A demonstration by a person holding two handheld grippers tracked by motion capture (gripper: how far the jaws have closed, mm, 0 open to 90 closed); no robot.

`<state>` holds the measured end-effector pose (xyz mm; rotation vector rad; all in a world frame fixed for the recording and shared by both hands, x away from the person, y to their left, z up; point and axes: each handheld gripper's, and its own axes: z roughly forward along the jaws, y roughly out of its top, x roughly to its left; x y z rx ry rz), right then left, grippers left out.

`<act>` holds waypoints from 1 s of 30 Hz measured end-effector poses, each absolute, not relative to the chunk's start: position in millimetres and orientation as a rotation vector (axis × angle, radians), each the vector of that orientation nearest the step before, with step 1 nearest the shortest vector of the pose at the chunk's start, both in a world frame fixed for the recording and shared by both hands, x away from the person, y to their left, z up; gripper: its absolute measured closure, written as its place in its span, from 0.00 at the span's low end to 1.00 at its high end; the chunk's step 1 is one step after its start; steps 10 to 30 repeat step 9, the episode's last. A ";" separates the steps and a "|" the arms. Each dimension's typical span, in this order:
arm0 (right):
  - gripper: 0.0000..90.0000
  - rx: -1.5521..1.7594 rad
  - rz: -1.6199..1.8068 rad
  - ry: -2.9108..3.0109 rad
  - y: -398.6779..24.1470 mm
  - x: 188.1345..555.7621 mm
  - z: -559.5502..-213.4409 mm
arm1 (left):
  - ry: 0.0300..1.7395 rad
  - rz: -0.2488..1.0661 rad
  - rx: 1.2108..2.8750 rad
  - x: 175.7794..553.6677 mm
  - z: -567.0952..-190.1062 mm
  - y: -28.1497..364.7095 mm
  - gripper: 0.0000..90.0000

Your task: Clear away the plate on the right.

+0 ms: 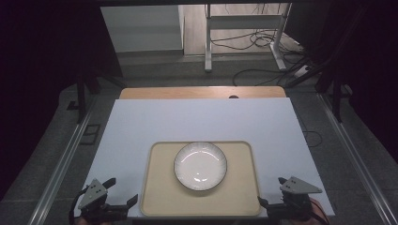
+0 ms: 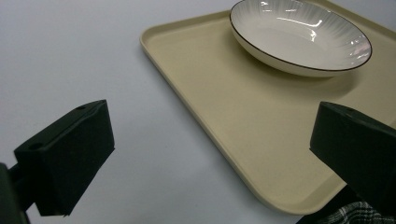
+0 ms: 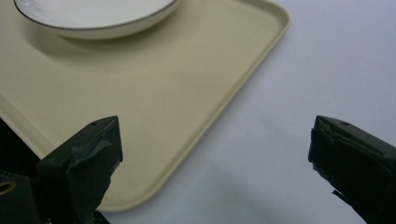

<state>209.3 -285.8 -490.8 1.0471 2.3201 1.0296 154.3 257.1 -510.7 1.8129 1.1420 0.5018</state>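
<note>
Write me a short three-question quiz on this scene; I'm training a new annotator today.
1. True or false: the plate sits on the tray.
2. The left gripper is: A) open, B) shut on the plate, C) shut on the tray.
3. Fill in: the right gripper is near the tray's near ____ corner.

Key: 1 true; 2 A; 3 right.

A bowl (image 1: 200, 166) sits on a tray (image 1: 157, 197) at the table's (image 1: 141, 122) near edge, between both grippers.
</note>
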 end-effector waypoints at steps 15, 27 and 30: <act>0.05 1.059 0.995 2.309 -289.6 207.5 -493.0 | 1.142 0.498 1.817 155.4 -510.6 256.0 0.00; 0.05 1.059 0.995 2.309 -289.6 207.5 -493.0 | 1.142 0.498 1.817 155.4 -510.6 256.0 0.00; 0.05 1.059 0.995 2.309 -289.6 207.5 -493.0 | 1.142 0.498 1.817 155.4 -510.6 256.0 0.00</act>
